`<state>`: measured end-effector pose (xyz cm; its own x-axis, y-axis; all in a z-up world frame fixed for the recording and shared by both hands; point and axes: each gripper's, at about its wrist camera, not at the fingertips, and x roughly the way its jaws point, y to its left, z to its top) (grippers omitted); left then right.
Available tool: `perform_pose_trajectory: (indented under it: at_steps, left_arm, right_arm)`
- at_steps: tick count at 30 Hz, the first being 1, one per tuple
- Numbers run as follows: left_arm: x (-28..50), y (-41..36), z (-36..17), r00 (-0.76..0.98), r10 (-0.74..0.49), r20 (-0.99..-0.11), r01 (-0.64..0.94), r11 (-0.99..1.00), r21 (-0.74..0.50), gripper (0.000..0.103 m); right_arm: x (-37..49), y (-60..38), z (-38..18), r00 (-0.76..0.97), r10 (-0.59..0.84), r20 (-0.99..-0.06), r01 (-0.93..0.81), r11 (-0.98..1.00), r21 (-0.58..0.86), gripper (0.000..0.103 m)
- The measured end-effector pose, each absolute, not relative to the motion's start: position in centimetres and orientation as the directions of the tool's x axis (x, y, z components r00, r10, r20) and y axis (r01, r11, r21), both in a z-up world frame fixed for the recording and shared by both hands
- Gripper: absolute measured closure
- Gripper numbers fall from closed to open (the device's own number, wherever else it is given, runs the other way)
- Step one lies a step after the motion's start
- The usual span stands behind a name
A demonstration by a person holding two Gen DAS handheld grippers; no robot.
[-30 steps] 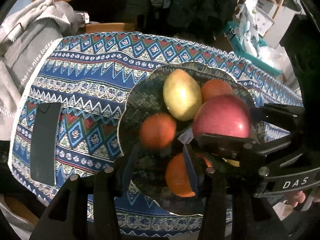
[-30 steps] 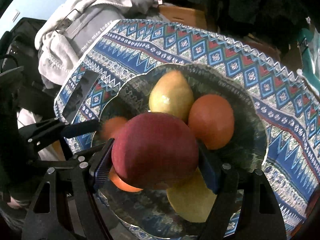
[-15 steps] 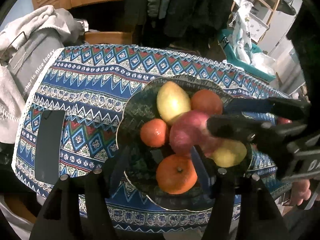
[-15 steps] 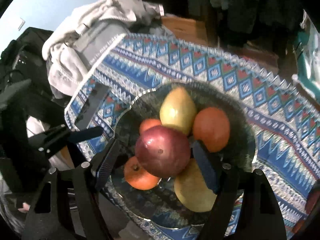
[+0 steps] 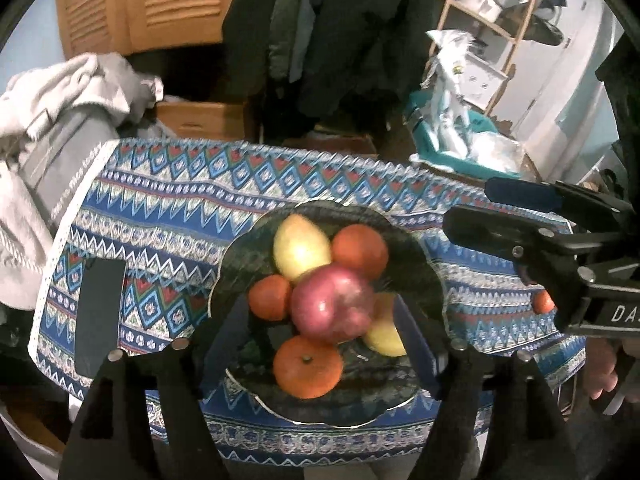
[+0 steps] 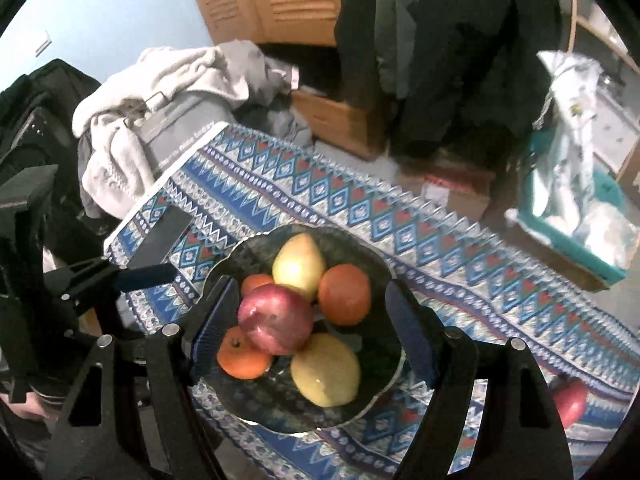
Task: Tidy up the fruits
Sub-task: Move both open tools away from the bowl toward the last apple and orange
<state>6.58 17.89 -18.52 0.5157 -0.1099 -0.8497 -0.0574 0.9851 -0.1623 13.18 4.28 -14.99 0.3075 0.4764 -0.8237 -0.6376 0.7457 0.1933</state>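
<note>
A dark glass bowl (image 5: 424, 256) (image 6: 372, 256) sits on the patterned tablecloth. A red apple (image 5: 332, 308) (image 6: 276, 318) rests on top of the pile in it, among two yellow pears (image 6: 298, 264) (image 6: 326, 370) and three oranges (image 5: 308, 366). My left gripper (image 5: 320, 344) is open and empty, raised above the bowl's near side. My right gripper (image 6: 308, 320) is open and empty, raised above the bowl; it also shows in the left wrist view (image 5: 480, 212) at the right. Another red fruit (image 6: 570, 400) lies on the cloth right of the bowl.
A black phone (image 5: 100, 316) lies flat on the cloth's left end. Grey and white clothes (image 6: 160, 92) are heaped beyond the table's left edge. A small orange fruit (image 5: 542, 302) shows behind the right gripper. Boxes and a teal bin (image 6: 576, 252) stand on the floor behind.
My right gripper opened, left the red apple on the pile in the bowl, and lifted away. Both grippers have pulled back and up from the bowl.
</note>
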Motion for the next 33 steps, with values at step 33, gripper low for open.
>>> perform_pose_trajectory:
  at_steps: [33]
  left_arm:
    - [8.5, 2.9, -13.9, 0.515, -0.251, -0.820, 0.189, 0.966, -0.177, 0.022]
  right_arm:
    - [12.0, -14.7, -9.9, 0.520, 0.353, -0.778, -0.405, 0.904, 0.139, 0.025]
